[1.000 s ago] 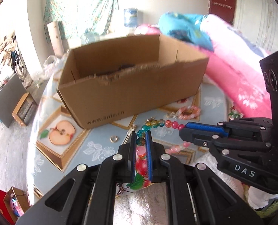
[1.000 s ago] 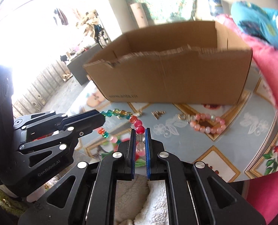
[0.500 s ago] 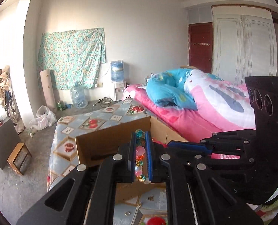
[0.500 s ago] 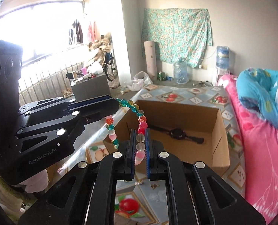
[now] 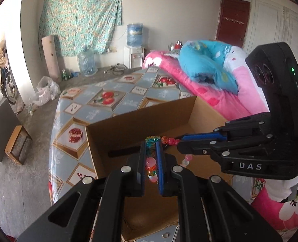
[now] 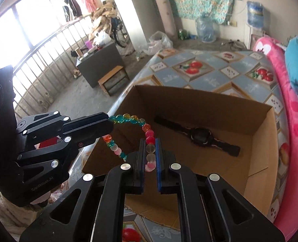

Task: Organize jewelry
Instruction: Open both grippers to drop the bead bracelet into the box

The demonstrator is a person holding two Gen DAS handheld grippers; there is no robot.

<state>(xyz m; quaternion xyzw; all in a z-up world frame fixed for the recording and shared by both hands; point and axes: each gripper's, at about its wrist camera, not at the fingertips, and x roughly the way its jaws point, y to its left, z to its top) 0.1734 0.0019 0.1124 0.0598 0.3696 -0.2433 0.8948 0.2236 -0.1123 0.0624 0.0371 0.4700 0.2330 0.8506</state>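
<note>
A string of coloured glass beads [image 6: 132, 120] hangs stretched between both grippers over the open cardboard box [image 6: 259, 133]. My left gripper [image 5: 151, 144] is shut on one part of the beads [image 5: 170, 140]; in the right wrist view it [image 6: 108, 121] comes in from the left. My right gripper [image 6: 150, 141] is shut on another part, and in the left wrist view it [image 5: 179, 141] reaches in from the right. A black wristwatch [image 6: 199, 136] lies flat on the box floor, beyond the beads.
The box [image 5: 128, 129] stands on a table with a fruit-patterned cloth [image 5: 108, 98]. Pink and blue bedding [image 5: 205, 70] lies along the right side. Left of the table are bare floor, a dark cabinet [image 6: 100, 62] and a window railing.
Both grippers have risen with the bead string from just above the tablecloth in front of the box to over its open top. The watch inside has come into view.
</note>
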